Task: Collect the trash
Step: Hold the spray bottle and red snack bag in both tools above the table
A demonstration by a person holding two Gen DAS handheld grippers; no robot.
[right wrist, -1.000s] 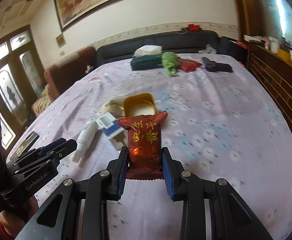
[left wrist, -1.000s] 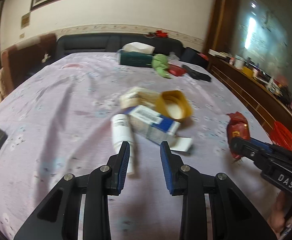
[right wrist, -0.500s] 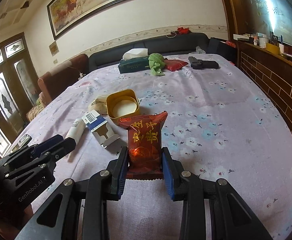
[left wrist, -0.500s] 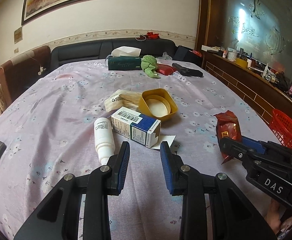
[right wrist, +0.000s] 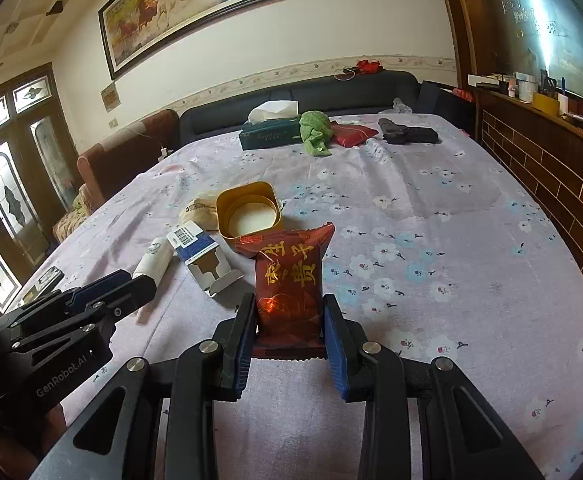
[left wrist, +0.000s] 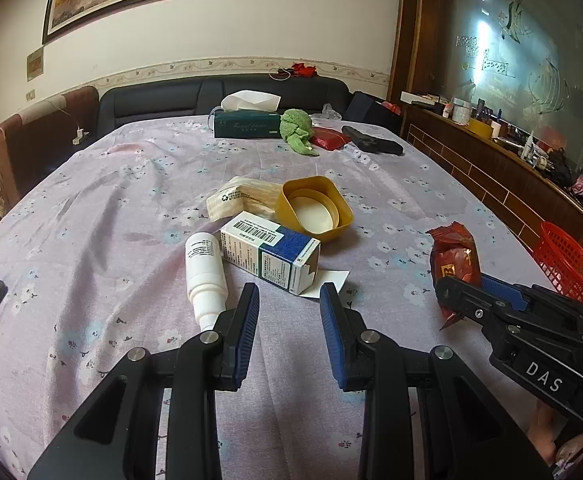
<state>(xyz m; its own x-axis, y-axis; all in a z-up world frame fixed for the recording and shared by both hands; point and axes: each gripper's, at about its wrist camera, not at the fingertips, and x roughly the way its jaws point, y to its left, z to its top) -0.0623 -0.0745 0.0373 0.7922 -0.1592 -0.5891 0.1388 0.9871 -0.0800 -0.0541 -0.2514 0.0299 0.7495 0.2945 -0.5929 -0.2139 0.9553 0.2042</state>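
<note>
While the red snack packet (right wrist: pixel 288 280) sits clamped upright in your right gripper (right wrist: pixel 289 320) above the tablecloth | step: carrying first trash | next: swing it right to the red basket (left wrist: pixel 567 262), then release | left gripper (left wrist: pixel 289 312) empty, jaws narrow, nearest the carton (left wrist: pixel 269 252) and white bottle (left wrist: pixel 205 268).

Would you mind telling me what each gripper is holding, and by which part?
The right gripper pinches the red snack packet by its lower end. The left gripper holds nothing.
</note>
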